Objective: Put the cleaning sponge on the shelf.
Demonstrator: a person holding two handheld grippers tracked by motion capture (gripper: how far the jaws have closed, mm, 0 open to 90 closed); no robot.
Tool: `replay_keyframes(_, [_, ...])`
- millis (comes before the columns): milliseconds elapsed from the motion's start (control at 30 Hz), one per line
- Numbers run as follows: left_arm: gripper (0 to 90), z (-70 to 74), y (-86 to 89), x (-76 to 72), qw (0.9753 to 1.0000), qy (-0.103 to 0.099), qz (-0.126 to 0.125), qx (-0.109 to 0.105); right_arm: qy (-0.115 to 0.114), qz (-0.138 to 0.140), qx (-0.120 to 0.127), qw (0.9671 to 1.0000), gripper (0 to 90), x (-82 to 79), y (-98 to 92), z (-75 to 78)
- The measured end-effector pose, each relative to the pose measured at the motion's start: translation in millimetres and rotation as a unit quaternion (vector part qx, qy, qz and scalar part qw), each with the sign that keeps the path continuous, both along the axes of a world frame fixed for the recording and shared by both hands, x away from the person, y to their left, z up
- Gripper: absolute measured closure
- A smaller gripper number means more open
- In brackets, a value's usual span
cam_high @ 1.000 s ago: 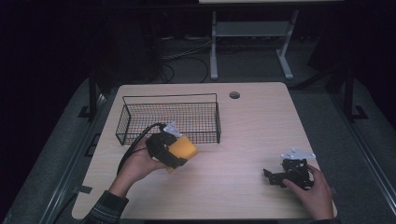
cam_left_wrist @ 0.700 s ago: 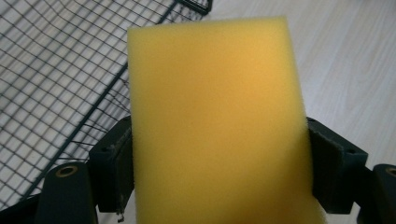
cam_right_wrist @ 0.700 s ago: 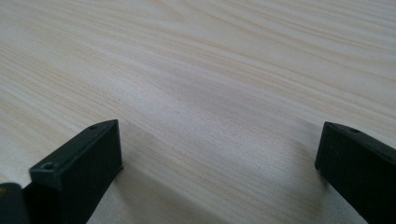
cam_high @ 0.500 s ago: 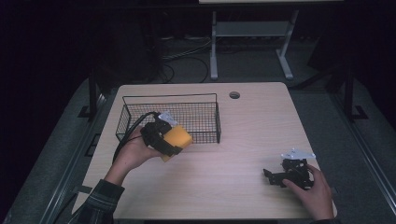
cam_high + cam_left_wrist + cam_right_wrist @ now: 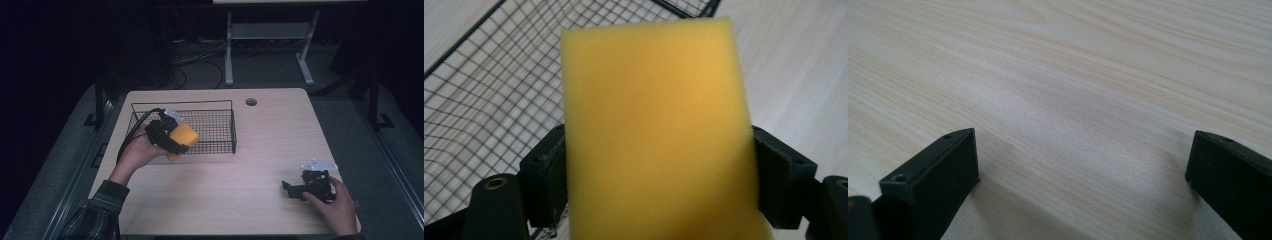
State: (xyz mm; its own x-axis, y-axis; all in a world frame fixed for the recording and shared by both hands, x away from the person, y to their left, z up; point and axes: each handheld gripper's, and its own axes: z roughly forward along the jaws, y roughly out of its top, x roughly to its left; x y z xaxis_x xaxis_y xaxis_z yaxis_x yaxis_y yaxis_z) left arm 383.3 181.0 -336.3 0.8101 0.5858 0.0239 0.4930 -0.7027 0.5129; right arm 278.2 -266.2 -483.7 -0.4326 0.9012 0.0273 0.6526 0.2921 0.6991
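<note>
Landmark: black wire basket (image 5: 200, 125), set on worktop (image 5: 250, 150), rear-left area, short of round cable hole (image 5: 251, 102).

Left gripper (image 5: 172, 136): held in left hand (image 5: 137, 150), raised off worktop, at basket's front-left corner, overlapping front rim in high view. Clamped on yellow sponge (image 5: 182, 137); jaws press both long sides, pads (image 5: 551, 175) flush vs. foam, approx. half-span apart. Sponge pinched at lower half, upper half projecting past jaw tips toward basket. In left gripper view: sponge (image 5: 659, 130) upright, rectangular, slightly blurred, close to lens; basket mesh (image 5: 484, 100) behind and left of it, bare worktop right of it. Whether sponge sits over basket interior or just outside front wall: cannot tell for sure; appears at or just above rim level. Black cable (image 5: 137, 125) looping from gripper rear, along basket's left end.

Right gripper (image 5: 292, 189): held in right hand (image 5: 335, 205), well apart from basket, toward worktop's front-right corner. Resting low on worktop or just above; contact not confirmable. Jaws spread wide, nothing between; bare wood grain between tips in right gripper view (image 5: 1083, 170). Tips aimed roughly basket-ward, i.e. left. Grey three-cornered plate (image 5: 318, 165) on top of body.

Misc.: plaid sleeve (image 5: 95, 210) on left forearm, near front-left worktop edge. White stand legs (image 5: 230, 60) on floor, beyond basket's far side, past worktop rear edge. Surroundings dark.
</note>
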Motion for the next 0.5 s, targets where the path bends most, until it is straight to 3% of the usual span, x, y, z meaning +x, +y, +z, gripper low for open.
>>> replay_keyframes(500, [22.1,5.9,17.5,26.1,0.9994,-0.011,0.033,-0.001,0.000,0.000,0.000,1.0000,0.0,0.0,0.0,0.0])
